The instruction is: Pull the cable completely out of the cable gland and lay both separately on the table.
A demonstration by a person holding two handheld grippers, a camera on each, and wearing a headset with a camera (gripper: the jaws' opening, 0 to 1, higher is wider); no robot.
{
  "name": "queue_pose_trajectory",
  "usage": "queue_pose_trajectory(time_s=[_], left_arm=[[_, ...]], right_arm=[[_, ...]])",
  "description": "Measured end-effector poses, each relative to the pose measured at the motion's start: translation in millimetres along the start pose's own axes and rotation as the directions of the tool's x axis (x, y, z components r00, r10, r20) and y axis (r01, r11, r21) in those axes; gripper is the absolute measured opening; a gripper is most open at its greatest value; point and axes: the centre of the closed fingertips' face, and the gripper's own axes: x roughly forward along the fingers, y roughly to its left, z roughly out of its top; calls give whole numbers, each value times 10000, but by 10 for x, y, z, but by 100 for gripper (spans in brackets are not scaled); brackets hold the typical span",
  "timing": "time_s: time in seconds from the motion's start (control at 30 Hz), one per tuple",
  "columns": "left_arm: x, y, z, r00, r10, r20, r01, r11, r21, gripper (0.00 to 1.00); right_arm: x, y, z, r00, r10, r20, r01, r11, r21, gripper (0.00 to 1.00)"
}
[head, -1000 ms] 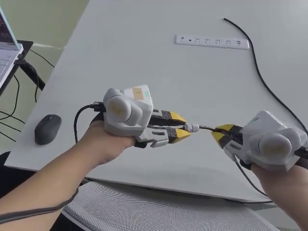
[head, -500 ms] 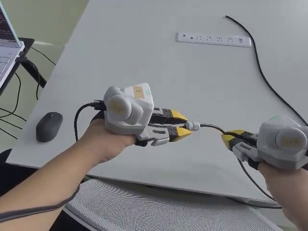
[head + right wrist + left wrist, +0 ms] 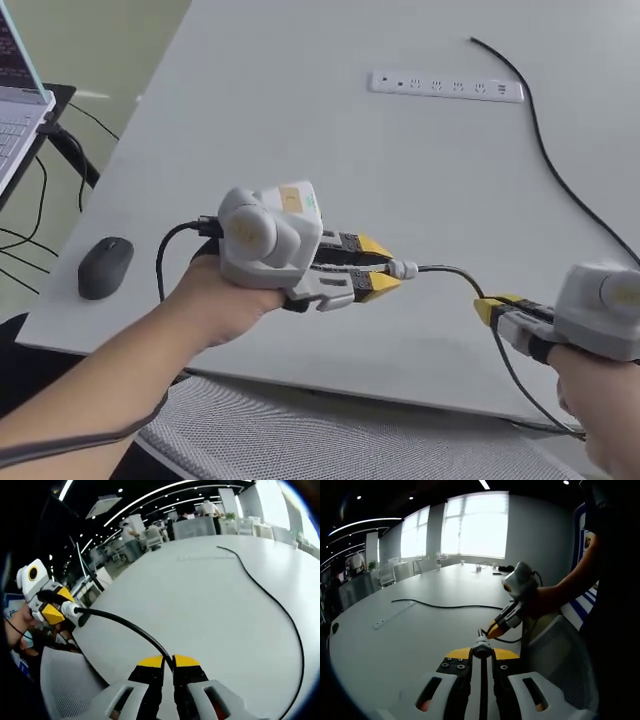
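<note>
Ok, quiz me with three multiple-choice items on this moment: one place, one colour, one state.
1. Where is the long white power strip? A: on the far side of the grey table. B: at its near edge. C: clamped in tongs.
2. What colour is the thin cable between the left tongs and right tongs? A: white. B: black. C: yellow.
3. What state is the small white cable gland in? A: lying loose. B: clamped in the left tongs, cable running into it. C: clamped in the right tongs.

Answers: 1 A, the head view shows it far up the table; 2 B, it is dark against the table; 3 B, the left gripper view shows it at its own tips.
</note>
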Motion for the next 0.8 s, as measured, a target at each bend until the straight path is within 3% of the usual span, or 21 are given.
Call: queue_pose_trajectory(time_s=[0.17,0.37,0.5,0.8], left_arm=[[-3,3,10,10000,-30,43,30,10000,47,15],[-13,-4,10,10000,-61,75,61,9999,90,15],[-12,-13,0,10000,-79,46,78,9999,85,15],[-18,13,10,10000,3,85,-3,10000,-18,15]], right_arm=[[-10,-55,-67,9998,-168,-110,178,9947,1011,1],[-21,-108,-144,9995,-207,-220,249,9770,2120,1],[-23,-79,-156,9995,-185,-246,235,9749,2216,1],[-25,-43,-152,9998,-83,-169,109,9871,1598,1]])
